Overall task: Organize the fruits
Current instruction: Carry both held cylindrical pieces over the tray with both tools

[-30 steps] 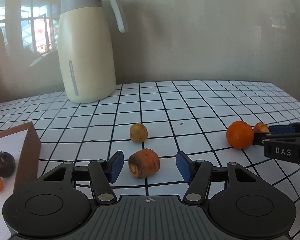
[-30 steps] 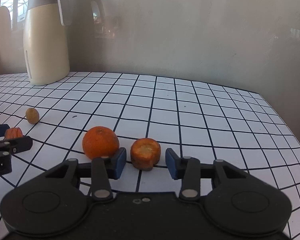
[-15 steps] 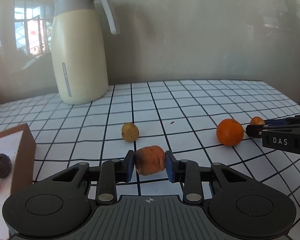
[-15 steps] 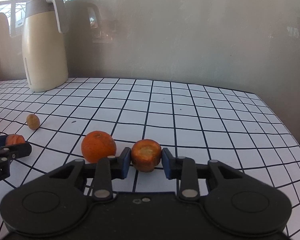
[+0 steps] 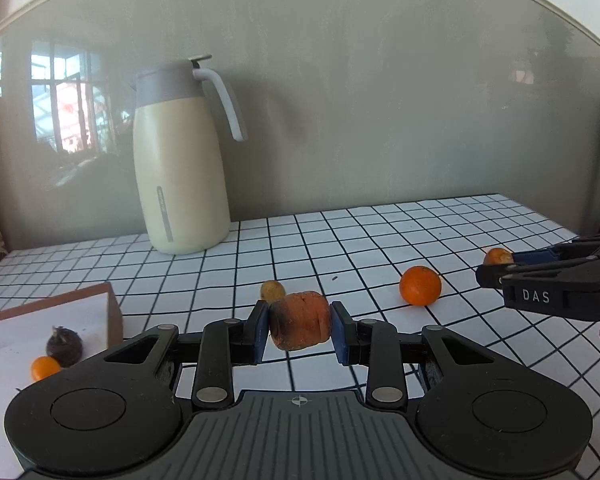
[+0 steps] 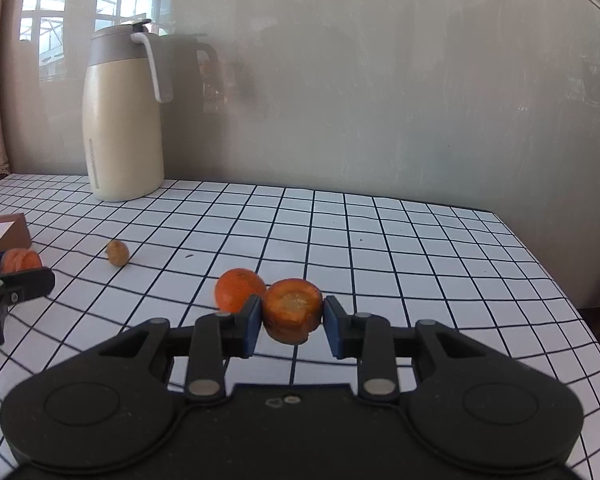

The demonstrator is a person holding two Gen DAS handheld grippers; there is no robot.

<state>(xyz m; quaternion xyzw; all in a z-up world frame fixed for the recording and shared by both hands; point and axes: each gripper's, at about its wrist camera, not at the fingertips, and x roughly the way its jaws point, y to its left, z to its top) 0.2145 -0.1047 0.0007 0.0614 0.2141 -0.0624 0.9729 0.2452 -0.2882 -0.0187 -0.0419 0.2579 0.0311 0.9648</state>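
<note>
The left hand-held gripper (image 5: pixel 299 328) is clamping a carrot chunk (image 5: pixel 299 319); the right hand-held gripper (image 6: pixel 289 322) is pinching another carrot piece (image 6: pixel 292 307) above the table (image 6: pixel 420 256).

The grippers (image 5: pixel 300 332) look like matt black plastic with blue pads (image 5: pixel 340 332). The jug (image 5: pixel 180 176) is smooth, satin cream with a grey lid. The tabletop (image 6: pixel 380 240) is glossy white. The orange (image 5: pixel 420 285) is finely dimpled, the carrot chunk (image 5: pixel 300 320) rough.
</note>
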